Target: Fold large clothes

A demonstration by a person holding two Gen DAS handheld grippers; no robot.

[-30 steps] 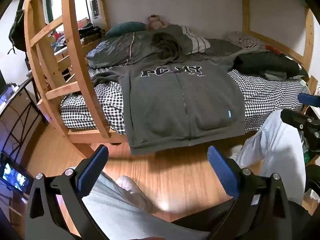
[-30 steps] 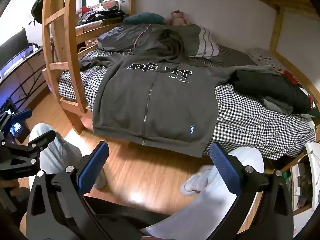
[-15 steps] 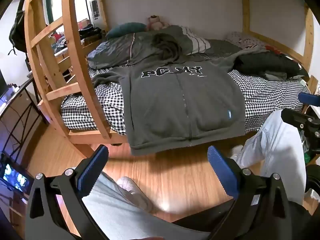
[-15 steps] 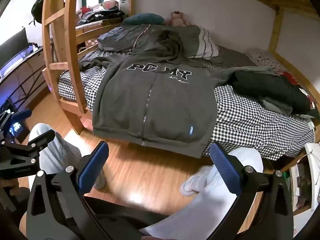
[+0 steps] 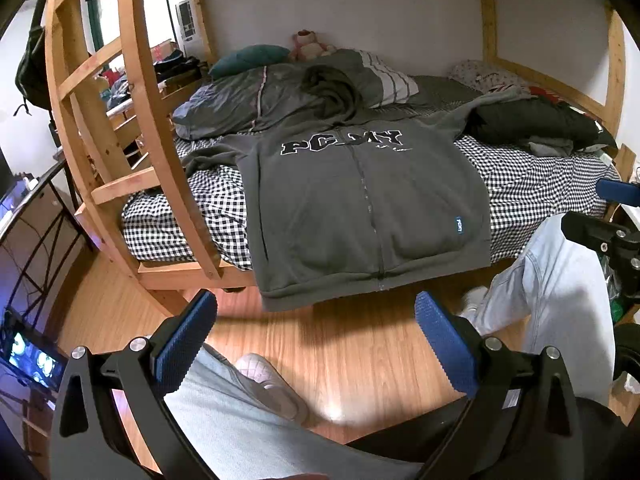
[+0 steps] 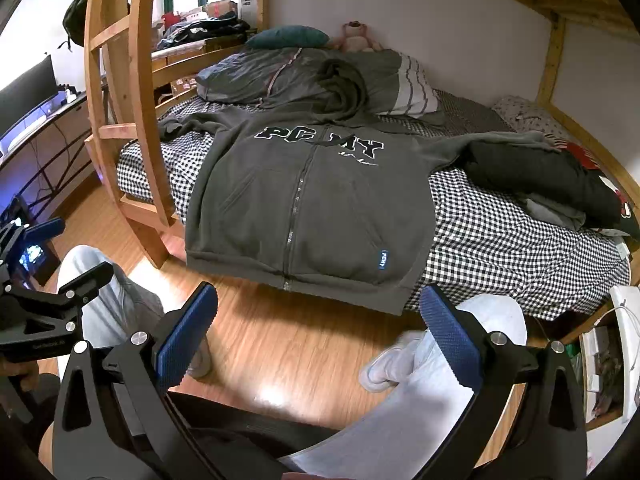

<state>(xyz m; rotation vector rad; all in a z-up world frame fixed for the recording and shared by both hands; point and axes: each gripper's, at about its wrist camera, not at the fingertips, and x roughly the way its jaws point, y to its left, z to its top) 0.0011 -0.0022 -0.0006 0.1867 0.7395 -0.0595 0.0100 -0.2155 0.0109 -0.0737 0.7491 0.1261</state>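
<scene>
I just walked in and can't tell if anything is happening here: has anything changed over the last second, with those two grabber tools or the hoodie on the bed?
Nothing visibly changed. The grey hoodie lies spread flat on the checked bed exactly as before, its bottom edge hanging over the side. The left gripper and right gripper stay open and empty, held back over the wooden floor, touching nothing.

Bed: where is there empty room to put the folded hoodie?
Bare checked sheet lies between the hoodie and the dark clothes pile, toward the bed's near edge. The pillow end and the far right side are crowded.
</scene>
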